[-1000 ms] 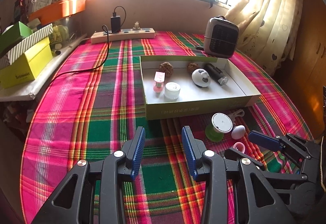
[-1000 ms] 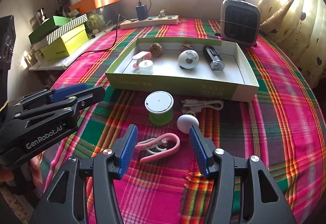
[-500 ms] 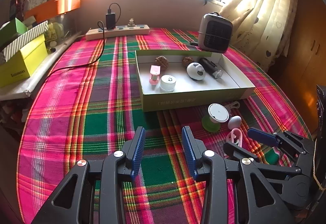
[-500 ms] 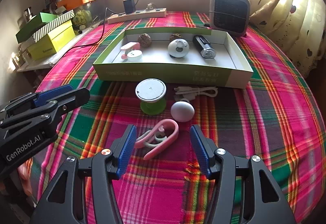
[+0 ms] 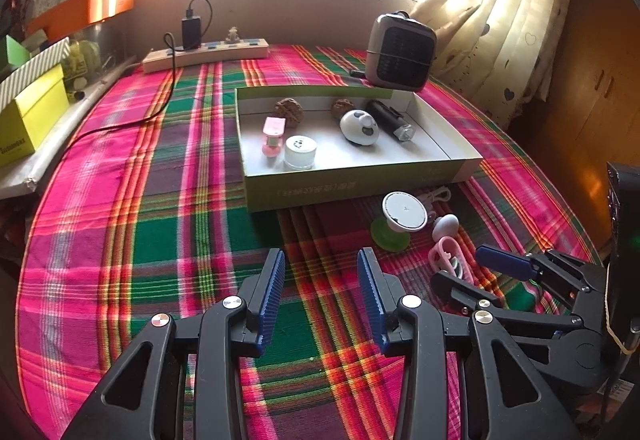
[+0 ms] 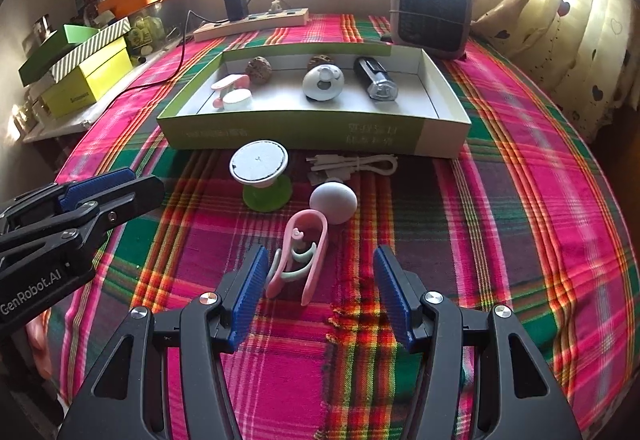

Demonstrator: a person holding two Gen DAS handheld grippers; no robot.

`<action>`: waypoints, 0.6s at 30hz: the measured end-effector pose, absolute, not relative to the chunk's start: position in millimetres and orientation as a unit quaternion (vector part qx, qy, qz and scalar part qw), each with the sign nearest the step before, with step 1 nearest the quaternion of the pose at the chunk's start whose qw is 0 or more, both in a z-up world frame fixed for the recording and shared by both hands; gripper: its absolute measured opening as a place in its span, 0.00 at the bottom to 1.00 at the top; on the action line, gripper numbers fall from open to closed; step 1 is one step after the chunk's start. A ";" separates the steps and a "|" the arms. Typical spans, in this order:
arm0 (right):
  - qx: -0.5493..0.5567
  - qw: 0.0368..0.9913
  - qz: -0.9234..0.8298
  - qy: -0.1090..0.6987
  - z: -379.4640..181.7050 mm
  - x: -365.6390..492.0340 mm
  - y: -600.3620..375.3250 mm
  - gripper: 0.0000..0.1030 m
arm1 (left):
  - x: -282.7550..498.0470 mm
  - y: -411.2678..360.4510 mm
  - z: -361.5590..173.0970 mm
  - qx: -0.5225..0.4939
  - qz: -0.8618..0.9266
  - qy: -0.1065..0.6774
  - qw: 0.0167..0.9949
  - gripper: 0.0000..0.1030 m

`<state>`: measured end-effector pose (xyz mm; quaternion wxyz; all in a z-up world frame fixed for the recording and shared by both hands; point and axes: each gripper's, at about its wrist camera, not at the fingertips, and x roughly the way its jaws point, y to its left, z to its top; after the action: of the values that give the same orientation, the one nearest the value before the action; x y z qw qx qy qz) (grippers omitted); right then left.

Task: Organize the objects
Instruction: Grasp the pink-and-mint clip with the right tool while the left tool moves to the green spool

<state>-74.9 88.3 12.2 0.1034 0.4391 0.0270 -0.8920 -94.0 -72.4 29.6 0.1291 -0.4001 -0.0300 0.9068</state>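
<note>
Round worktop (image 6: 540,200) under a pink-and-green plaid cloth, with a shallow green-sided box (image 6: 312,132) as the landmark. Inside the box: two walnuts, a pink clip beside a small white jar (image 6: 237,100), a white rounded gadget (image 6: 323,82) and a dark flashlight (image 6: 376,80). Outside, just in front of the box's near wall, stand a white-topped disc on a green base (image 6: 262,176) and a coiled white cable (image 6: 352,166); a white egg (image 6: 333,201) lies slightly nearer the camera, and a pink looped clip (image 6: 298,260) lies nearer still, almost touching the egg. The right gripper (image 6: 318,290) hangs low over the cloth, jaws spread, the pink looped clip's near end between them but untouched. The left gripper (image 5: 320,296) hovers over bare cloth in front of the box's left part, jaws spread and holding nothing. Behind the box sit a small heater (image 6: 432,14) and a power strip (image 6: 250,24).
</note>
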 end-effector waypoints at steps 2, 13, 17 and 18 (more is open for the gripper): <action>0.440 0.105 -0.892 0.025 11.1 -74.8 89.8 0.54 | -95.4 -69.3 29.7 -0.401 0.906 -0.030 0.135 0.36; 0.429 0.122 -0.895 0.036 10.6 -72.8 102.7 0.26 | -106.8 -47.0 33.2 -0.407 0.899 -0.025 0.159 0.40; 0.426 0.136 -0.893 0.037 10.1 -73.5 107.6 0.24 | -110.2 -37.6 33.6 -0.410 0.897 -0.022 0.165 0.42; 0.425 0.140 -0.893 0.038 9.9 -72.8 108.9 0.24 | -111.2 -34.0 33.4 -0.411 0.897 -0.018 0.165 0.42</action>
<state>-72.8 108.9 9.9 0.1398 0.4252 0.0378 -0.8934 -111.2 -34.0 33.4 0.1649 -0.4107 -0.0180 0.8965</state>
